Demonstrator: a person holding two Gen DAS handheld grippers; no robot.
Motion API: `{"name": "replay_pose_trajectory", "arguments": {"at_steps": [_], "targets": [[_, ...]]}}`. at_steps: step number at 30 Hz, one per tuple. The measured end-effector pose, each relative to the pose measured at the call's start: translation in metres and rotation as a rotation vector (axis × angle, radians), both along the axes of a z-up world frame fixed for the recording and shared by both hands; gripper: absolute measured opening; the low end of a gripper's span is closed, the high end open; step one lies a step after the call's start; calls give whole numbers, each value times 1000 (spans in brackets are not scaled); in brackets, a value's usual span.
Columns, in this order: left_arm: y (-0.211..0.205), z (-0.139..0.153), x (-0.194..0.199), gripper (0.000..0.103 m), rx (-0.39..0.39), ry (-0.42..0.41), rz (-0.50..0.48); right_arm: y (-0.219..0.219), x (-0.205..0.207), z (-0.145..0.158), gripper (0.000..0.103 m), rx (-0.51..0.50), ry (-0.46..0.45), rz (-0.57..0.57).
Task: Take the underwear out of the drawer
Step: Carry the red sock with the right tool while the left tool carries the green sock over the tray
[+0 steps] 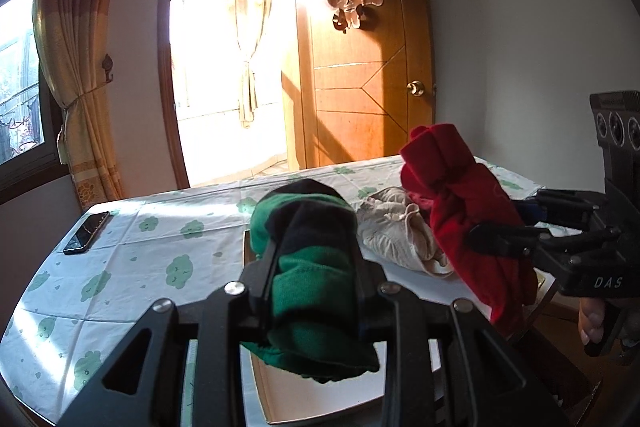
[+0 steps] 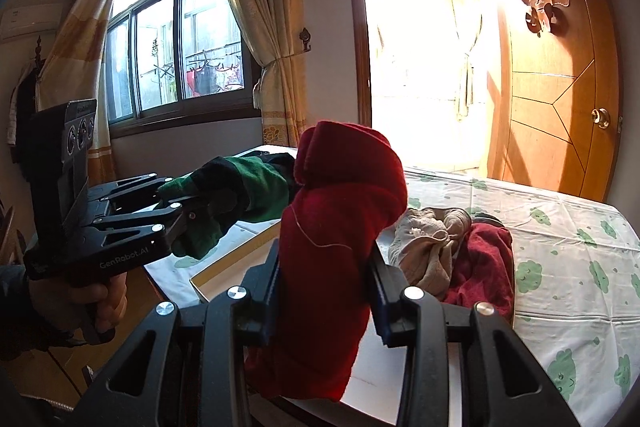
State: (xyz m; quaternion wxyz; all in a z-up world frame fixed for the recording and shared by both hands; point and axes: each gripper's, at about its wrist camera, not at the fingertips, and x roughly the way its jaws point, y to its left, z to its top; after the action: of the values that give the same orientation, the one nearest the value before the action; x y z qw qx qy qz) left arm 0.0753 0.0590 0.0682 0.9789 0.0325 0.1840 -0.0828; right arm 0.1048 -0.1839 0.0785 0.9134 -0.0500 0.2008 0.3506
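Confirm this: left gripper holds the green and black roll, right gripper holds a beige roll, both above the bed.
Wrong colour. The right gripper holds a red roll, as the right wrist view shows; the beige garment lies on the bed. The left gripper does hold the green and black roll.

Two grippers up: the left gripper (image 1: 316, 267) clamps one rolled green-and-black garment (image 1: 308, 291), the right gripper (image 2: 326, 291) clamps one rolled red garment (image 2: 336, 247). That makes two bundles in the air. On the table (image 1: 120, 267), at about two o'clock from the green roll, one crumpled beige garment (image 1: 394, 231), and in the right wrist view one more dark red garment (image 2: 486, 263) just beside it: two pieces lying there. Four garments in all. One open white box (image 2: 224, 267) under them. One phone (image 1: 86, 233) at nine o'clock. One door (image 1: 360, 67), one window (image 2: 176, 47), and two curtains in the right view, one yellow curtain (image 2: 264, 27) nearest.
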Motion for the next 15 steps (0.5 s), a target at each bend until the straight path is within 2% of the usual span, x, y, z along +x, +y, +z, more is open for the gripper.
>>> {"name": "replay_pose_trajectory", "arguments": {"at_steps": [15], "targets": [[8,-3,61,28,-35,98,24,18,70,-4,40,-23,120,-39]]}}
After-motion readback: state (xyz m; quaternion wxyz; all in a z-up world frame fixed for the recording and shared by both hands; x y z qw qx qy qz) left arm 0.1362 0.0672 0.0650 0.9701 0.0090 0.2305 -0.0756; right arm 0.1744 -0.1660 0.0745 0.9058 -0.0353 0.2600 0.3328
